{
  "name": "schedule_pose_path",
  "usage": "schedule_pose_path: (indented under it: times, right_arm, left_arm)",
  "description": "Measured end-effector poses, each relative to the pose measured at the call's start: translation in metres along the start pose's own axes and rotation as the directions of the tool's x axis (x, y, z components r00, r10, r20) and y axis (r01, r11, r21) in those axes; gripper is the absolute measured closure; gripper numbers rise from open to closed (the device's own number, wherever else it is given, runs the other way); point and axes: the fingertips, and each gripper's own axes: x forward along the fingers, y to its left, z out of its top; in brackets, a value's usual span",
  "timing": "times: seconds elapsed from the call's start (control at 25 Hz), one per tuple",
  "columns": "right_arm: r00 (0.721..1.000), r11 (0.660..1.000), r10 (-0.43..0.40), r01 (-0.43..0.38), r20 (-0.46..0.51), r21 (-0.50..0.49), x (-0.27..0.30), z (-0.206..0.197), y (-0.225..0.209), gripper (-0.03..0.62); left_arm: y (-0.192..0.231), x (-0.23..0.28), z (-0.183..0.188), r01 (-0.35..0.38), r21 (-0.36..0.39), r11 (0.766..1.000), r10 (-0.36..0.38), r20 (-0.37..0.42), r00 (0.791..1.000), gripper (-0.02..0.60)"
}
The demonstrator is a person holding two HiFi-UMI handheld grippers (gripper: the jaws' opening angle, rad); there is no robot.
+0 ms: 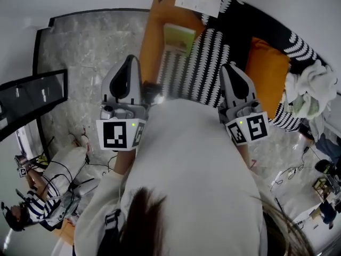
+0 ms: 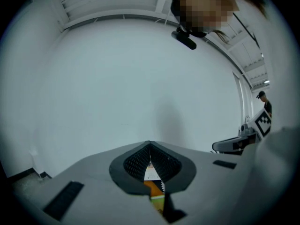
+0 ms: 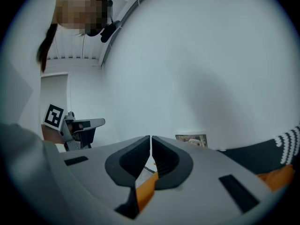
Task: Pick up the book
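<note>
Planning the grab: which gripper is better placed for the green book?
Probably left: the green book shows through the jaw gap of the left gripper in its own view, while the right gripper points to the book's right. Both are shut and must open first.

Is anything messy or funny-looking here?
Yes. A white cloth lies crumpled in a heap at the right end of the striped blanket, and loose cables sprawl over the floor on the left. The green book looks fine.

Grey marble floor (image 1: 90,52), white wall (image 2: 140,78)
</note>
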Motion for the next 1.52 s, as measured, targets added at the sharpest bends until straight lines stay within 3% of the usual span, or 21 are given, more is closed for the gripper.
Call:
schedule_pose_path:
  times: [0.32, 1.2, 1.24, 1.32, 1.52]
  right_arm:
    - [1.000, 1.000, 0.004, -0.004, -0.021, 0.018, -0.004, -0.011, 0.002, 0.565]
    - [0.998, 0.999, 0.038, -0.038, -0.041, 0.014, 0.005, -0.021, 0.007, 0.563]
    - [0.998, 0.999, 0.039, -0.039, -0.048, 0.011, 0.007, -0.022, 0.006, 0.544]
    - [0.997, 0.999, 0.037, -0.037, -0.067, 0.005, 0.011, -0.026, 0.003, 0.421]
    - [0.991, 0.994, 0.065, -0.074, -0.115, -0.079, 0.031, -0.038, -0.009, 0.404]
  left_arm:
    - [-0.034, -0.014, 0.004, 0.063, 0.201, 0.978, -0.069, 0.023, 0.997, 0.572]
    - [-0.017, -0.010, -0.005, 0.003, 0.163, 0.987, -0.002, -0.006, 1.000, 0.572]
    - [-0.016, -0.009, -0.005, 0.000, 0.157, 0.988, 0.000, -0.005, 1.000, 0.572]
    - [-0.014, -0.006, -0.007, -0.002, 0.150, 0.989, 0.003, -0.007, 1.000, 0.572]
    - [-0.013, 0.003, -0.011, 0.004, 0.140, 0.990, 0.000, -0.029, 1.000, 0.572]
